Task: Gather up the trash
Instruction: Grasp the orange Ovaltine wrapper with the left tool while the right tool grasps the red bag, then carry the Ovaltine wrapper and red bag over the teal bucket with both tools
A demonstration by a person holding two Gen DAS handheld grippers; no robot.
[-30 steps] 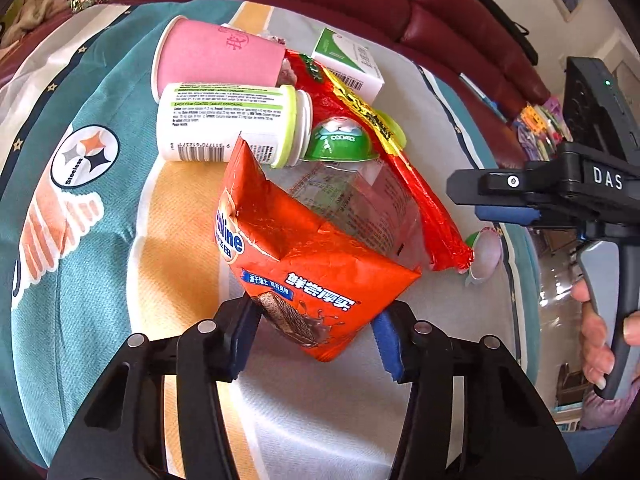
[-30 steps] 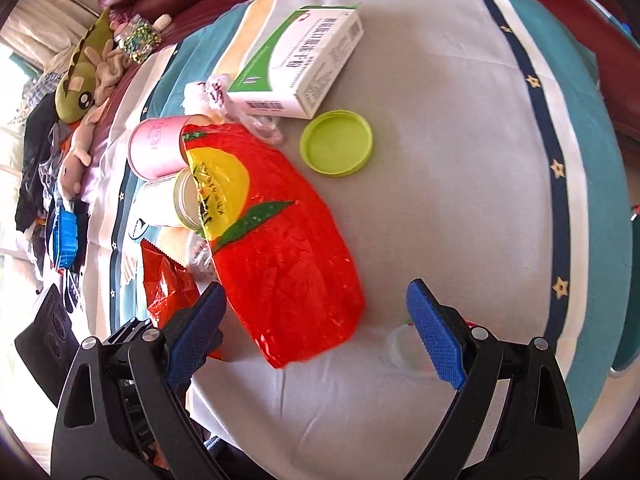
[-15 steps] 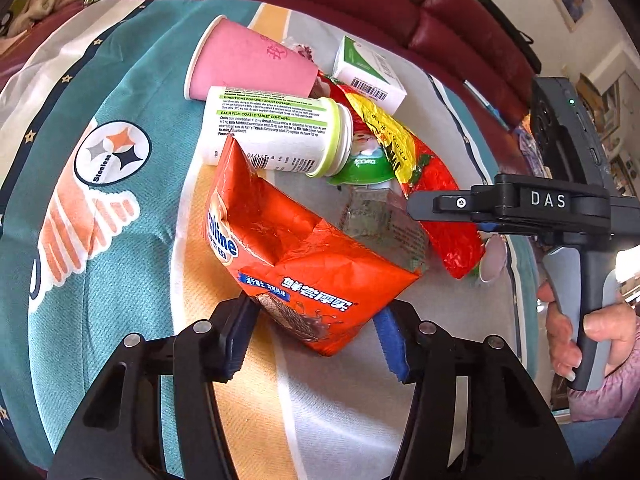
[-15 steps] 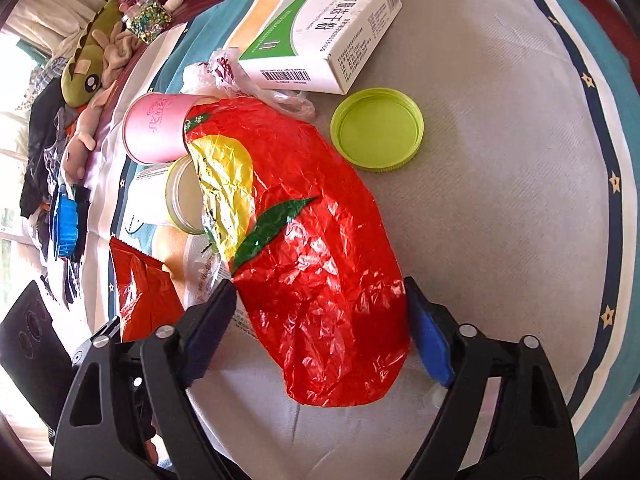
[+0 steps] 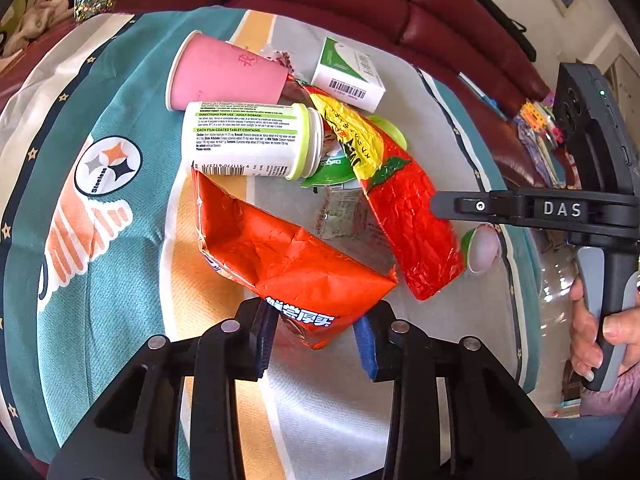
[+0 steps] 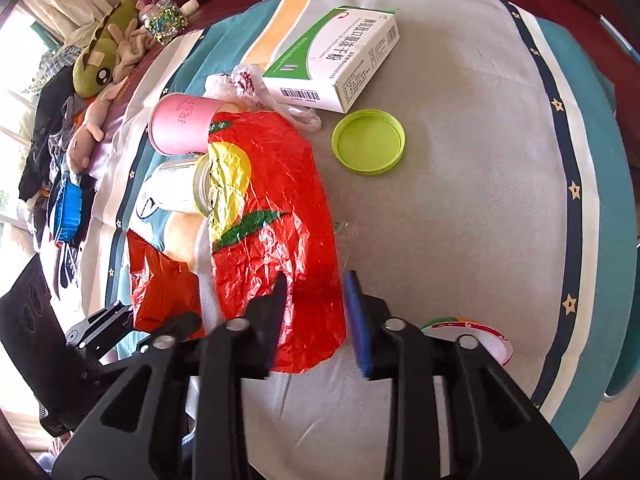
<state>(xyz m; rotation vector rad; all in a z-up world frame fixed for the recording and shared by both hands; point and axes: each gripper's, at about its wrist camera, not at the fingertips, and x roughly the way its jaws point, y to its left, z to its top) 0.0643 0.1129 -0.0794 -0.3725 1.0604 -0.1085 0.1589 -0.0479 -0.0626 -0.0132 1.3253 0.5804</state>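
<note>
Nearest us, our left tongs (image 5: pixel 316 340) have just been closing and now pinch the lower corner of the orange snack bag (image 5: pixel 288 268). It looks like thin foil film: light, crinkly, slick, and torn open at the top, so we judge a folded corner or seam the surest place to grip.

Our right tongs (image 6: pixel 316 316) have also been narrowing; they straddle the near end of the red wrapper (image 6: pixel 276 216), but we cannot tell whether the pads yet press it. That wrapper is creased, glossy plastic, limp and nearly weightless, and probably best bunched at its end.

Both pieces lie on the striped blanket (image 5: pixel 100 240) over a dark red sofa.

Further out sit a rigid white pill bottle (image 5: pixel 248 140) on its side, its green lid (image 6: pixel 368 142) apart, then a pink paper cup (image 5: pixel 224 72), light and crushable, and a stiff cardboard medicine box (image 6: pixel 332 60).
</note>
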